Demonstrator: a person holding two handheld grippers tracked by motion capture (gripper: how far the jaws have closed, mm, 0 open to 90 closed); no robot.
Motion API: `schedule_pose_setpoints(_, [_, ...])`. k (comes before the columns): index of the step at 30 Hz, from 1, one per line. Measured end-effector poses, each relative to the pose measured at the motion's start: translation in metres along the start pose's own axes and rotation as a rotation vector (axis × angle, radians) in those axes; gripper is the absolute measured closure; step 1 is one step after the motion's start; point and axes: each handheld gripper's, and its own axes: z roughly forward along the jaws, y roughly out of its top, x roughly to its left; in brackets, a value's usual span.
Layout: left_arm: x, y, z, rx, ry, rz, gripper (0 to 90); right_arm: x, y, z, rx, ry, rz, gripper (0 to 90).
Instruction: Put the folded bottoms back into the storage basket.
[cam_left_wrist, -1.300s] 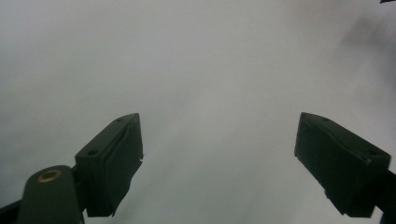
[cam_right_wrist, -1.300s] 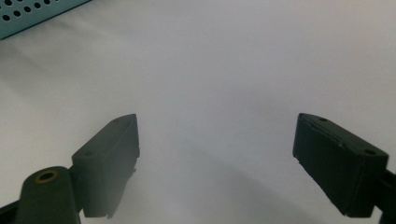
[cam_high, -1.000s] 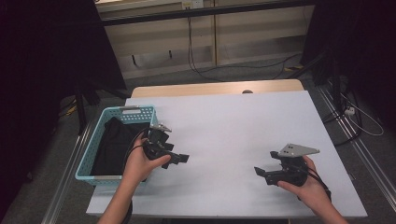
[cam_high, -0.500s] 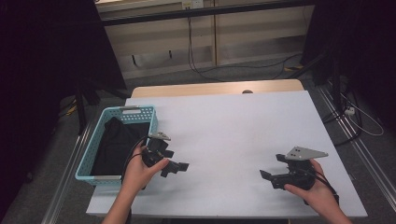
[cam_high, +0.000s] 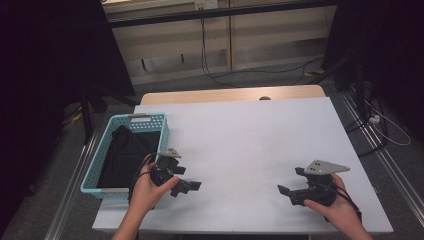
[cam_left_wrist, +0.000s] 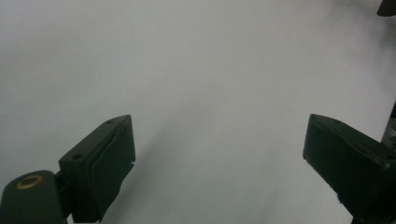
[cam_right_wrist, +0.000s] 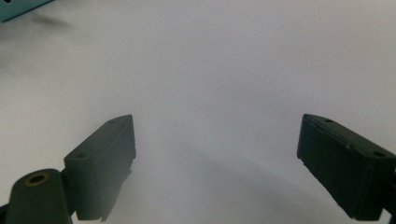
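As both tongs hold nothing, work looks between steps | left gripper (cam_high: 187, 185): jaws spread, just been opening, beside turquoise plastic basket (cam_high: 100, 170) | black folded cloth (cam_high: 125, 155): lying inside basket | right gripper (cam_high: 287, 192): jaws spread, well apart, over white table (cam_high: 250, 135)

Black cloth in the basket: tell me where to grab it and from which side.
Grip the raised fold of the black cloth near the far end of the basket, coming straight down from above. The basket's walls close off every side, so only the open top gives a way in, and the cloth lies loose below the rim. The left gripper, jaws open and empty, is nearest and probably suits best.
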Motion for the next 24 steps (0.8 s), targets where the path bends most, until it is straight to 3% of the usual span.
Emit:
schedule_pose_setpoints(5, [-0.001, -0.004, -0.003, -0.004, 0.026, 0.022, 9.3, -0.005, -0.003, -0.005, -0.010, -0.007, 0.021, 10.8])
schedule_pose_setpoints(8, [-0.001, -0.005, -0.005, -0.027, 0.022, 0.011, 9.3, -0.006, -0.004, -0.007, -0.017, -0.010, 0.029, 10.7])
schedule_pose_setpoints(12, [0.001, -0.009, -0.001, -0.010, 0.034, 0.038, 9.3, -0.009, -0.009, -0.007, -0.013, -0.012, 0.032, 10.8])
schedule_pose_setpoints(24, [0.001, -0.013, -0.001, -0.024, 0.009, 0.035, 9.3, -0.013, -0.013, -0.011, -0.009, -0.028, 0.028, 10.7])
